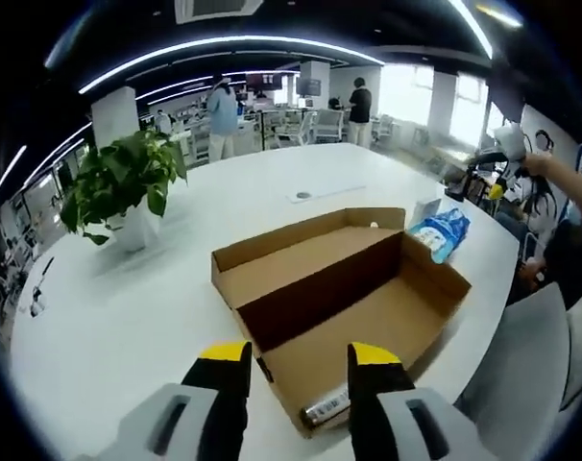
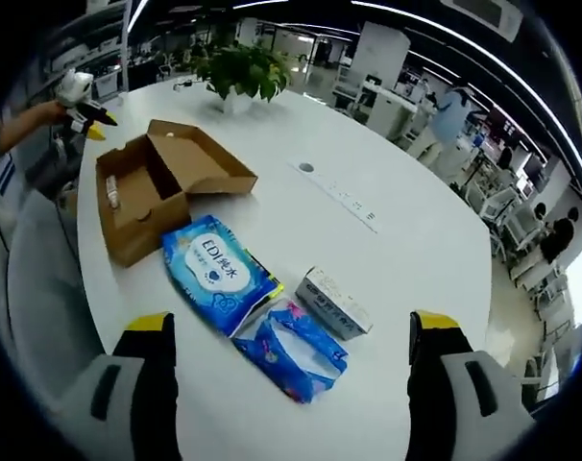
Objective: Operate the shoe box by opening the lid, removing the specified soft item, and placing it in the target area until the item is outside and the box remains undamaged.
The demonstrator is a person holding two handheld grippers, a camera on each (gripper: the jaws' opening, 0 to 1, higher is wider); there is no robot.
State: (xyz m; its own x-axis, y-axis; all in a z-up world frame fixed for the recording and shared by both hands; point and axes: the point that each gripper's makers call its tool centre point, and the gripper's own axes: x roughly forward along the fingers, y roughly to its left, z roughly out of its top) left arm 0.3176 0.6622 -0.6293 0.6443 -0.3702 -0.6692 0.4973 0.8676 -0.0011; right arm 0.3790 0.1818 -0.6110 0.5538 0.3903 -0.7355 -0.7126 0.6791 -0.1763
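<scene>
- Open-plan office all round, with strip lights overhead; one large white counter (image 2: 387,173) carries the things.
- One cardboard shoe box (image 1: 339,288) lies open near the counter's edge, its lid folded back flat beside the tray; a small barcode label shows on its near rim in the left gripper view.
- Three soft packs lie outside the box in the right gripper view: one large blue wipes pack (image 2: 217,272) just beside the box, one smaller crumpled blue pack (image 2: 293,348) touching it, and one small white carton (image 2: 334,302) next to those.
- One potted plant (image 1: 126,187) stands well apart from the box; nothing lies between box and packs.
- Left gripper (image 1: 299,375) hangs just above the box's near corner, its fingers narrowly parted, holding nothing.
- Right gripper (image 2: 296,351) hovers over the packs, fingers spread wide, empty.
- People stand at desks far behind.
</scene>
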